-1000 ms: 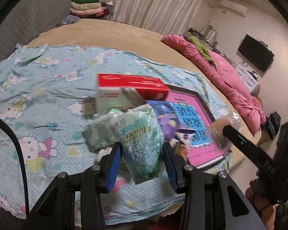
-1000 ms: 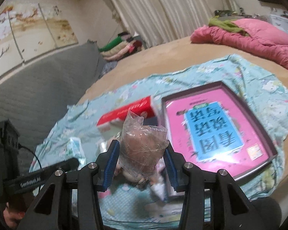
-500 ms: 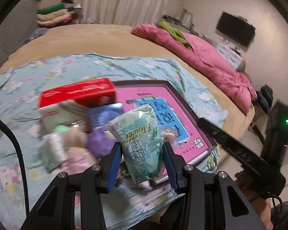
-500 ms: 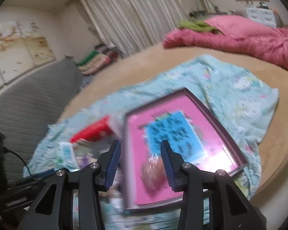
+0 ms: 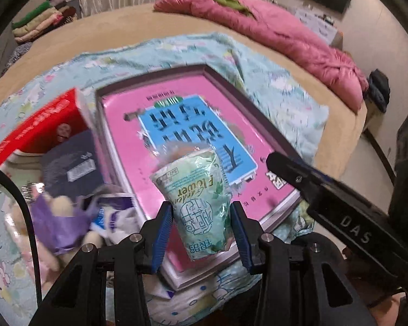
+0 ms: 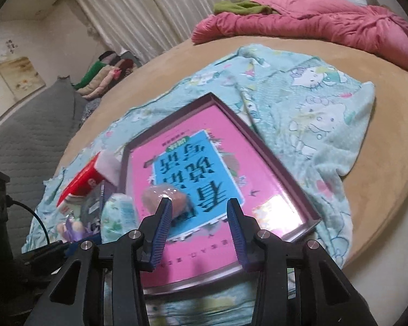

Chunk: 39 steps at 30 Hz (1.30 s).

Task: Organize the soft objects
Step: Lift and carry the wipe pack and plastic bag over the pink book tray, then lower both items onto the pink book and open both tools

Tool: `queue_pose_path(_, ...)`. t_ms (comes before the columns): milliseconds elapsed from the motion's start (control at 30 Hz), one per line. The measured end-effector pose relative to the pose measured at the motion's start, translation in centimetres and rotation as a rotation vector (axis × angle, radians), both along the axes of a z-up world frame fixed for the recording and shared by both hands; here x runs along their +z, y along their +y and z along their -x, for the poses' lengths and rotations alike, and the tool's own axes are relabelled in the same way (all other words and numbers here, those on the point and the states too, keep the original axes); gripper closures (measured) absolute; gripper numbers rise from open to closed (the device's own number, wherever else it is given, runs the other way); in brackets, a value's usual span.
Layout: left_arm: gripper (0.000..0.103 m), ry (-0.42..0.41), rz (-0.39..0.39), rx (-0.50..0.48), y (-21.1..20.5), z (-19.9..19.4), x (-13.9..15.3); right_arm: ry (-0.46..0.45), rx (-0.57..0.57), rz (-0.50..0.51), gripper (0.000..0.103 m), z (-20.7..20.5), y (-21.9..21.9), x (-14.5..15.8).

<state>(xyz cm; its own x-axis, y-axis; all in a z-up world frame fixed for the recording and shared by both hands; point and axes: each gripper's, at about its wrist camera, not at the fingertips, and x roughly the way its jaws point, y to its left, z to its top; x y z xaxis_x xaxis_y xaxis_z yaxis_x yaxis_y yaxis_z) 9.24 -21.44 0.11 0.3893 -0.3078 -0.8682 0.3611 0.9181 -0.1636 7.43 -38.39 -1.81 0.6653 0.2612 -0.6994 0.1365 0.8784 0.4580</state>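
Observation:
My left gripper (image 5: 201, 233) is shut on a green-and-white soft tissue pack (image 5: 198, 203), held upright over the near end of a shallow pink tray with a purple rim (image 5: 258, 114). Just behind the pack, a clear bag with something brownish inside (image 6: 163, 198) lies on the tray. My right gripper (image 6: 200, 231) hangs open above the same tray (image 6: 272, 160), the bag just past its left fingertip and nothing between its fingers. The right wrist view also shows the green pack (image 6: 119, 212) at lower left. One right finger (image 5: 285, 165) reaches in from the right in the left wrist view.
The tray lies on a light-blue cartoon-cat sheet (image 6: 312, 103) spread over a tan bed. Left of the tray are a red box (image 5: 40, 127), a dark blue packet (image 5: 70, 168) and a plush toy with purple wrapping (image 5: 59, 212). A pink duvet (image 5: 285, 32) lies at the far side.
The left gripper carried the green pack rightward and now holds it over the pink tray. The right gripper let go of the clear bag, which now lies on the tray.

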Motion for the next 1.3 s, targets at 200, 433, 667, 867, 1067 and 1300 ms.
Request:
queue_pose_path(200,0.059,0.024,-0.017,-0.013,-1.2,-0.9,-1.2,0.014,0.000,-0.008,0.058,-0.3,-0.4,-0.6)
queue_pose_path(433,0.058,0.048,-0.015,-0.013,-1.4,-0.9,-2.2,0.031,0.013,-0.011,0.054,-0.5,-0.3,-1.2)
queue_pose_path(667,0.055,0.067,0.019,0.004,-0.8,-1.1,-2.4,0.029,0.007,-0.008,0.044,-0.5,-0.4,-1.2)
queue_pose_path(867,0.046,0.080,0.030,0.013,-0.2,-0.9,-2.6,0.007,-0.007,-0.002,0.039,-0.3,-0.5,-0.8)
queue_pose_path(1067,0.038,0.076,0.028,0.016,0.0,-0.9,-2.3,-0.010,-0.011,0.005,0.038,-0.2,-0.5,-0.5)
queue_pose_path(1300,0.032,0.056,0.026,0.010,0.2,-0.3,-1.5,-0.029,-0.029,-0.014,0.029,0.0,-1.0,-0.5)
